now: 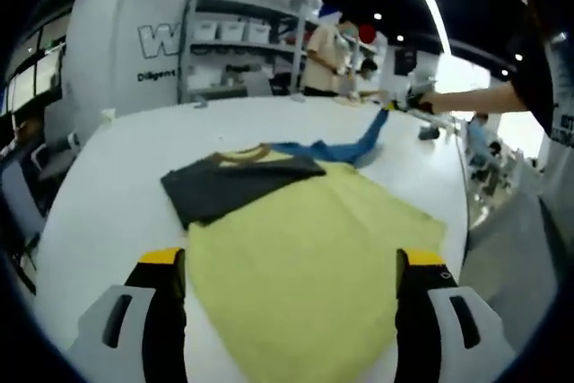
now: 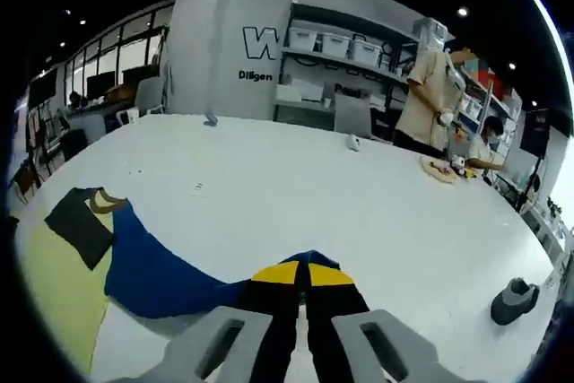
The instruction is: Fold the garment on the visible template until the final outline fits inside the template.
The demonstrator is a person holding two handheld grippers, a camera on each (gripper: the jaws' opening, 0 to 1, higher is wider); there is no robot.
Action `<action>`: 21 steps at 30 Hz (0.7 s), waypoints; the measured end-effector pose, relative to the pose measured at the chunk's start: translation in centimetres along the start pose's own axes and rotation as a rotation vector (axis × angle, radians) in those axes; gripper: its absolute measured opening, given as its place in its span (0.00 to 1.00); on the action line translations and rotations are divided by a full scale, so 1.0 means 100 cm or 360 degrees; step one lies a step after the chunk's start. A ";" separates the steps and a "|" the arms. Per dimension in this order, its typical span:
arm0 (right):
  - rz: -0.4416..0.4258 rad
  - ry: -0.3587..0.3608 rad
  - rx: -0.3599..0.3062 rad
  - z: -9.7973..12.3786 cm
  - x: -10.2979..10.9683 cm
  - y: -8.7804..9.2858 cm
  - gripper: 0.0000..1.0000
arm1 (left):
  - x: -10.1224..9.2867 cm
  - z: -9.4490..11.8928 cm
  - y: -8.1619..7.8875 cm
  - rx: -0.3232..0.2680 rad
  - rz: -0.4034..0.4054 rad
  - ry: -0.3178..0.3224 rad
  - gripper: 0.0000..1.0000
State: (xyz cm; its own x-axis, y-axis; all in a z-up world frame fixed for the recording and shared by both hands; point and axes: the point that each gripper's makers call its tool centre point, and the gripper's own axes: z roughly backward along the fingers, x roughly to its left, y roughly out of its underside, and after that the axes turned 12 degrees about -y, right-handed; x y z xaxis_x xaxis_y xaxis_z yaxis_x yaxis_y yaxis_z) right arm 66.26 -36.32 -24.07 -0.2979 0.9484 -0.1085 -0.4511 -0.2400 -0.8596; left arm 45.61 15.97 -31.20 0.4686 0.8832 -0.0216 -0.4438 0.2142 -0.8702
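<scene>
A: Garment [image 2: 157,277] position? Arm pose?
B: Blue cloth stretched across the white table [image 2: 359,213], from the yellow template [image 1: 305,266] at 9 o'clock to the right gripper [image 2: 303,277], jaws pinched on its edge. A bare forearm is extended.
A: Left gripper [image 1: 291,266]?
B: Spread wide above the soft, flat template; dark sleeve [image 1: 238,184] at 11.

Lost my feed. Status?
Left gripper open over yellow template. Right gripper shut on blue garment, stretching it. Dark sleeve lies on template.
</scene>
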 end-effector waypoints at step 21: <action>0.0239 -0.0531 -0.0567 -0.016 0.198 -0.182 0.00 | 0.002 0.009 0.002 -0.0014 0.0001 -0.0038 0.91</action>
State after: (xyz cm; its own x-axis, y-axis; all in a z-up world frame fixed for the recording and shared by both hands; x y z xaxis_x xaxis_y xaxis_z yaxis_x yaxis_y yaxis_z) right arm 69.86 -12.85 -11.39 -0.6161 0.7771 -0.1288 -0.0852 -0.2283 -0.9699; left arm 44.94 16.61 -30.89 0.4502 0.8929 -0.0103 -0.4373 0.2103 -0.8744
